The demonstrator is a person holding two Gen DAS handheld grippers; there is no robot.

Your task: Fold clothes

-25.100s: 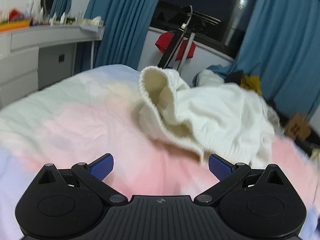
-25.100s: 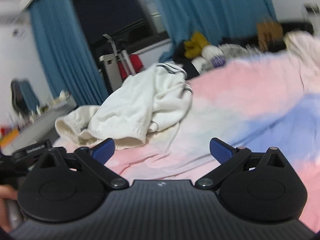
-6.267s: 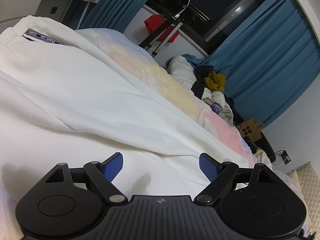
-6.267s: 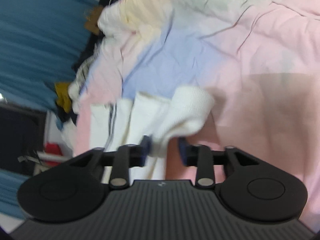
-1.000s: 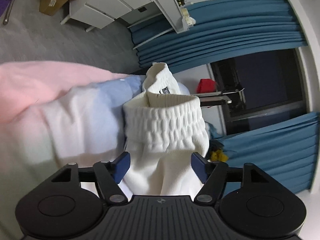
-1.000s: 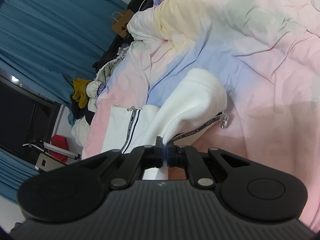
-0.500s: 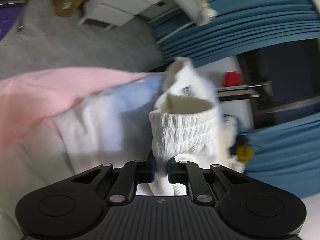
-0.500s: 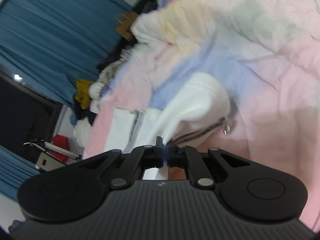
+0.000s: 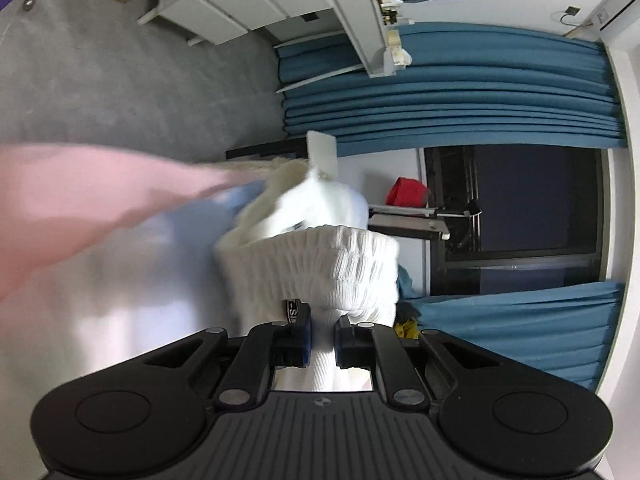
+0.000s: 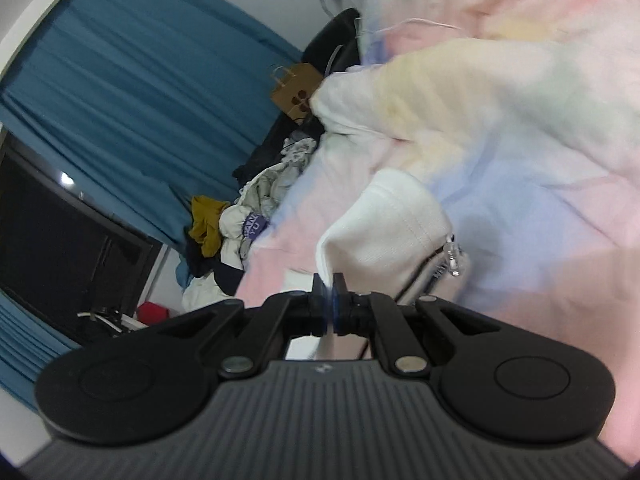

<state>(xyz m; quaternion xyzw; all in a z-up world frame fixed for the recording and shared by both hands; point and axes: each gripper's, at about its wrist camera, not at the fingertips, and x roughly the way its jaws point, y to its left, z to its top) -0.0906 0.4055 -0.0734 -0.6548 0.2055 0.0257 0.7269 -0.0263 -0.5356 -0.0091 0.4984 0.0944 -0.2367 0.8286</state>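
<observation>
A white knit garment with a ribbed elastic cuff point(image 9: 320, 268) bulges just ahead of my left gripper point(image 9: 322, 336), which is shut on it and holds it above the pastel bed cover point(image 9: 80, 208). In the right wrist view, my right gripper point(image 10: 330, 300) is shut on another white fold of the garment point(image 10: 384, 220), with a striped edge and a clear zipper pull point(image 10: 452, 256) hanging at its right. The rest of the garment is hidden below both grippers.
The bed cover point(image 10: 520, 120) is pink, blue and yellow and crumpled. A heap of other clothes point(image 10: 248, 216) and a brown paper bag point(image 10: 294, 94) sit by blue curtains point(image 10: 140, 100). A white dresser point(image 9: 248, 4) stands on grey floor point(image 9: 120, 92).
My left gripper has closed on the ribbed cuff and lifted it, the view swinging toward the window. My right gripper stays shut on its fold and has lifted and turned.
</observation>
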